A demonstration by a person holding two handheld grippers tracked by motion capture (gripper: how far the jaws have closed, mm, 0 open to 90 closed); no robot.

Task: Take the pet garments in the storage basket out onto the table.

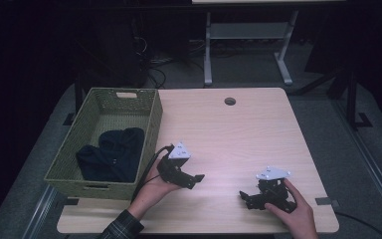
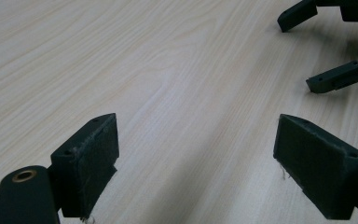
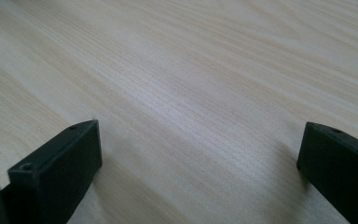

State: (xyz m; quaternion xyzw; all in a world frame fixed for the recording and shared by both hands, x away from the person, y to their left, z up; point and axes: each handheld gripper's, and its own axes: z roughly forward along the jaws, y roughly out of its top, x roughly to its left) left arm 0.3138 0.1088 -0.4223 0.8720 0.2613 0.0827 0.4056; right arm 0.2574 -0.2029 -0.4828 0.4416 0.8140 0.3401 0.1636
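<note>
Now both my left gripper [image 1: 195, 178] and right gripper [image 1: 245, 197] rest wide open, empty, lower frame, since the cloth [image 1: 110, 154] already sits in the basket [image 1: 150, 130].

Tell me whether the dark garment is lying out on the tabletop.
No, the dark garment lies inside the green woven basket, which sits at the table's left side.

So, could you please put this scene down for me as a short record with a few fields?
surface: light wood table
basket: green woven basket at the table's left edge
basket contents: dark cloth lying inside
left gripper: beside the basket, jaws open, holding nothing
right gripper: near the front right of the table, jaws open, holding nothing
between the jaws: bare wood in both gripper views
</note>
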